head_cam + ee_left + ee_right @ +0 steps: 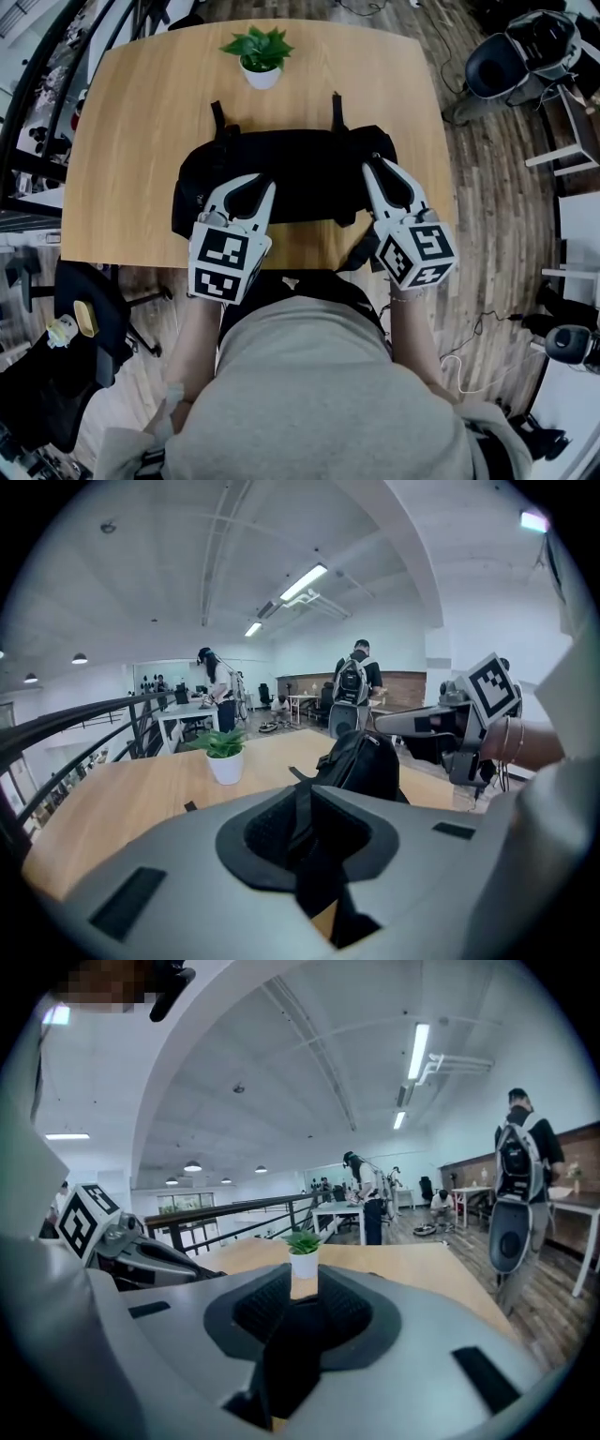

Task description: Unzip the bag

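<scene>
Wood table (122,141) fills most of the head view, with wood floor around it and a black office chair (66,366) off its near-left corner. Person in a grey top (309,394) stands at the near edge, one gripper in each hand. Black bag (309,173) lies flat and lengthwise along the near half of the table, just in from the edge, with two short straps poking out of its far side. Zipper isn't visible in any view, so I can't tell if it's open or closed. Left gripper (267,185) is over the bag's left part, tips on the top panel. In the left gripper view its jaws are pinched down to a slit, with a dark strap (302,813) running through and filling it, so it's clamped on that strap. The rest of the bag humps up just beyond the tips. Right gripper (370,167) is over the bag's right end. In the right gripper view its jaws stand narrowly apart: table and the white pot show through the gap, black bag fabric shows lower in the cavity, and nothing is pinched at the tips. Small plant (261,52) in that pot sits at the far edge, well apart from the bag. Other people and desks in the background, far off.
</scene>
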The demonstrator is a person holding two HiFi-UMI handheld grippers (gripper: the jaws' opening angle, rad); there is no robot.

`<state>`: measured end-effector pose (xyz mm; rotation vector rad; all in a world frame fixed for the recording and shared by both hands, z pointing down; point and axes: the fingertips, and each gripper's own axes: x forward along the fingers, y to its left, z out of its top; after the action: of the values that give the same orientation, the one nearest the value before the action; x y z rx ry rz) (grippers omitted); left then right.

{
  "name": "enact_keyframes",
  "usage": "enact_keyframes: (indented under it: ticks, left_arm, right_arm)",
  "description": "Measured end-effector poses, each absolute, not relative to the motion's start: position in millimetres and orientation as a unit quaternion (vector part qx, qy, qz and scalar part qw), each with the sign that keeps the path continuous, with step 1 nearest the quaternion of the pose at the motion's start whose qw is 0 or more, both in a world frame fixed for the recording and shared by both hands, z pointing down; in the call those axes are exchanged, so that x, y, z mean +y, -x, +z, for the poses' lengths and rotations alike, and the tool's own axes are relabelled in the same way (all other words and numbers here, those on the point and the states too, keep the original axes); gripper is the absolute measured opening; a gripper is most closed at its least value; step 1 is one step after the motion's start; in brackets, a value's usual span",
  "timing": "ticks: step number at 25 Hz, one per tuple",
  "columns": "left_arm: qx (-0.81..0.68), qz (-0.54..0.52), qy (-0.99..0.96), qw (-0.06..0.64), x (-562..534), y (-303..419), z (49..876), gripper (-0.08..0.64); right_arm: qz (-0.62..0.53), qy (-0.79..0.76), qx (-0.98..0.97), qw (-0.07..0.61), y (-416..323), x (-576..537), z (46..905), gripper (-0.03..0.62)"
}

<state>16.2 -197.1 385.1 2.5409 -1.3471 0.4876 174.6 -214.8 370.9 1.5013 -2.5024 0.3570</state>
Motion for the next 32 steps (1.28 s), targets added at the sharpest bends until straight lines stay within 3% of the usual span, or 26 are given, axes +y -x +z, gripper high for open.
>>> enact_keyframes:
  ticks: [7,11,20,32]
  left_arm:
    - [-0.470,0.123,-0.863,0.142,-194.9,-5.8,374.8,0.054]
    - [-0.463,0.088,-0.866,0.166,-194.6,-4.6,370.8,0.046]
    - [-0.506,0.065,-0.833,0.215,-194.7,19.4,379.7,0.031]
    - [-0.483,0.091,-0.841,0.226,-177.9,2.2,393.3,0.028]
  right_arm:
    - [0.135,-0.419,-0.895,0.066,-113.8,-202.4,352.1,0.072]
    - [0.140,-0.387,-0.908,0.081,-91.2,-196.3,356.0,0.007]
    - [0.142,-0.363,-0.916,0.093,-61.6,-183.6,365.3,0.006]
    - [0.146,-0.352,-0.917,0.115,-47.8,-171.9,380.6,0.006]
